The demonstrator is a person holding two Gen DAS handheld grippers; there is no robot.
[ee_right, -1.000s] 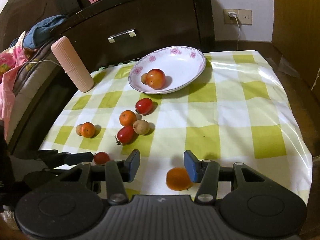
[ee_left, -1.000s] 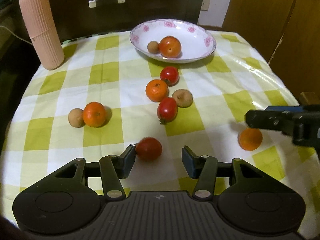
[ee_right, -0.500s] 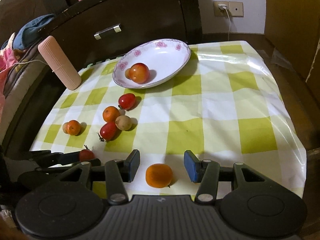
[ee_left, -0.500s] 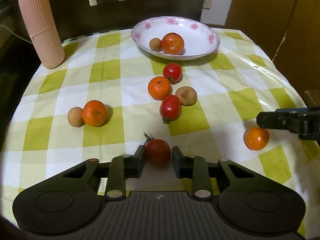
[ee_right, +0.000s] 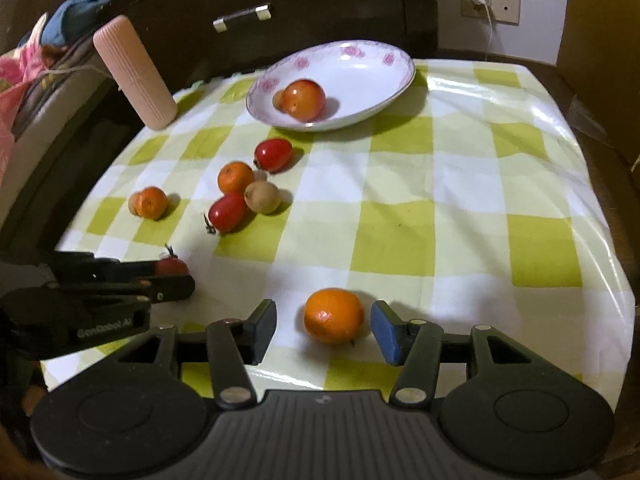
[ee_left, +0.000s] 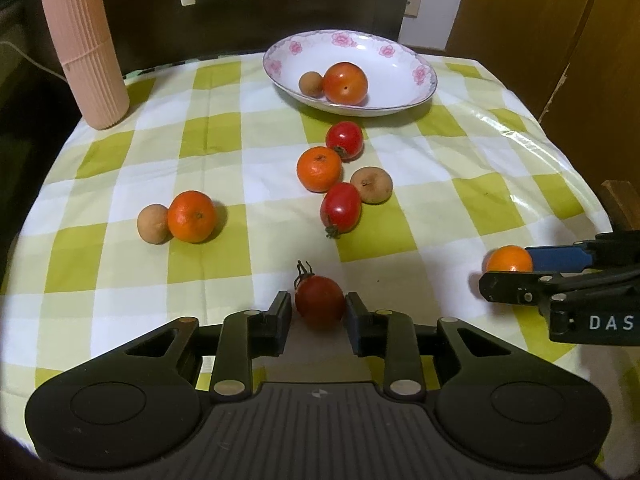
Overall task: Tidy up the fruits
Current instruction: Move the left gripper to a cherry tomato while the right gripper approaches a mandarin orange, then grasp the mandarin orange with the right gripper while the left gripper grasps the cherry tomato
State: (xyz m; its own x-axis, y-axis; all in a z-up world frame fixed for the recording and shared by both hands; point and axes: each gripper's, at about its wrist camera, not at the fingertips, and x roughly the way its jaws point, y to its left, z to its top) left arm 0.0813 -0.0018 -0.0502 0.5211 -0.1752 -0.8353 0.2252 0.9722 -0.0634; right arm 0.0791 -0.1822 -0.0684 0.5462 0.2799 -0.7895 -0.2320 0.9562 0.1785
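Both grippers down on fruit at the near table edge.
Left gripper [ee_left: 318, 314]: jaws narrow, easing open, tomato [ee_left: 320, 306] between the pads, right pad touching. Right gripper [ee_right: 324, 326]: jaws wide, opening, orange [ee_right: 333, 315] between them, pads clear. Bowl [ee_left: 400, 68] at far side holds two fruits.

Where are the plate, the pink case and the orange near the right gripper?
plate [ee_left: 416, 60]: left wrist view, flowered rim.
pink case [ee_left: 86, 52]: left wrist view, ribbed side.
orange [ee_right: 333, 314]: right wrist view, middle of peel.
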